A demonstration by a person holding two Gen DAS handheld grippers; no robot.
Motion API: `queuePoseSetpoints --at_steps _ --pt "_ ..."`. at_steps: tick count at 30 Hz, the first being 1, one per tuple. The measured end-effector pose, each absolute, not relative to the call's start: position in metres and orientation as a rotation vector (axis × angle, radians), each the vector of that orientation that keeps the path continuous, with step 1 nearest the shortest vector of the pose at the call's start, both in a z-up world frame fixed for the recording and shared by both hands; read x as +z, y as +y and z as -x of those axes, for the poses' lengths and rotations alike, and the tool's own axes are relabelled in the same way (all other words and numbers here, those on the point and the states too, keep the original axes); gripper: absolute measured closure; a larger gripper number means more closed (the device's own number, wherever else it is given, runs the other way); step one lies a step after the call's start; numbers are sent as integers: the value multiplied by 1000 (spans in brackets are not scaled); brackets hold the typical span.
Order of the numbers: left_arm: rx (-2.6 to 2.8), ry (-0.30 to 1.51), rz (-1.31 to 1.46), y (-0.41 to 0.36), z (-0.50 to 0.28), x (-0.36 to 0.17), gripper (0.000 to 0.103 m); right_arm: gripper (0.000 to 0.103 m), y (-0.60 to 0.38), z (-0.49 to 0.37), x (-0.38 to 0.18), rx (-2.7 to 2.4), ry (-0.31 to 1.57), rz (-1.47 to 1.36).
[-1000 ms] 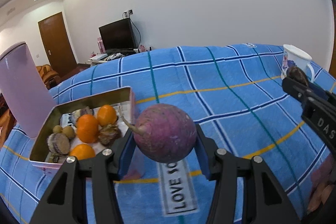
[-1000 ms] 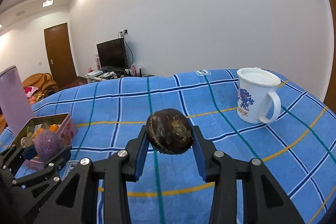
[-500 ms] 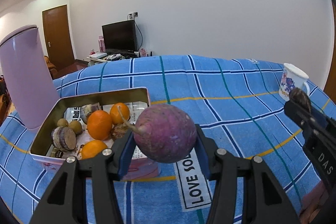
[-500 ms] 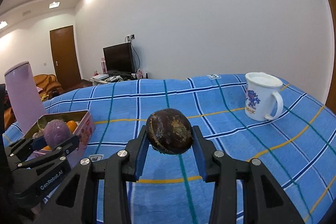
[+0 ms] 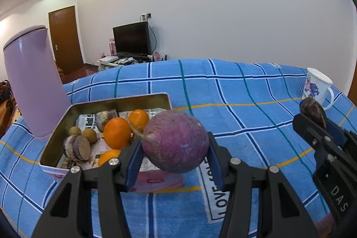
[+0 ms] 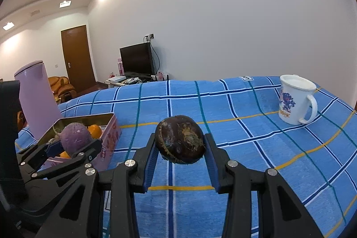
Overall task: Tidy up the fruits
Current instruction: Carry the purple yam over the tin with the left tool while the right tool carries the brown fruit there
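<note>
While purple radish [image 5: 176, 141] nears tin [image 5: 120, 102], dark fruit [image 6: 180, 139] is gripped.

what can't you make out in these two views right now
- Left wrist view: the tin floor's near right part, hidden behind the purple root in the left tool.
- Left wrist view: cloth label text, covered by the tool.
- Right wrist view: tin contents, blocked by the left tool; mug print too small.

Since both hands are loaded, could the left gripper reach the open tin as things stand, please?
Probably yes: the left gripper, holding the purple radish, sits just before the tin, with nothing between.
</note>
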State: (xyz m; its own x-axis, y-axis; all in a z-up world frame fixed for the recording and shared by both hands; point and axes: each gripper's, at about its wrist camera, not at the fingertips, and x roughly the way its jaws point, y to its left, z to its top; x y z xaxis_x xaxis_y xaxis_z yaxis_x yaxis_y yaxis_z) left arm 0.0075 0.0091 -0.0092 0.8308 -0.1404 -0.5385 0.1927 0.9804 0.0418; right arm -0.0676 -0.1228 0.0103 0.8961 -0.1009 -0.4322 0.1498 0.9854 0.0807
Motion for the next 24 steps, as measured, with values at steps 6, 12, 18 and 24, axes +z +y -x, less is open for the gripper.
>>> queuePoseSetpoints --at_steps 6,12,18,24 --pt "-156 531 -136 18 -9 1 49 61 -116 68 11 -120 428 -109" --pt "-130 475 -163 37 -16 14 49 61 -107 65 10 -109 432 -111" --pt "-76 455 -131 66 -29 12 49 61 -87 56 9 -85 438 -97" --pt "-63 460 -85 90 -39 18 49 61 -60 44 8 -32 436 -89"
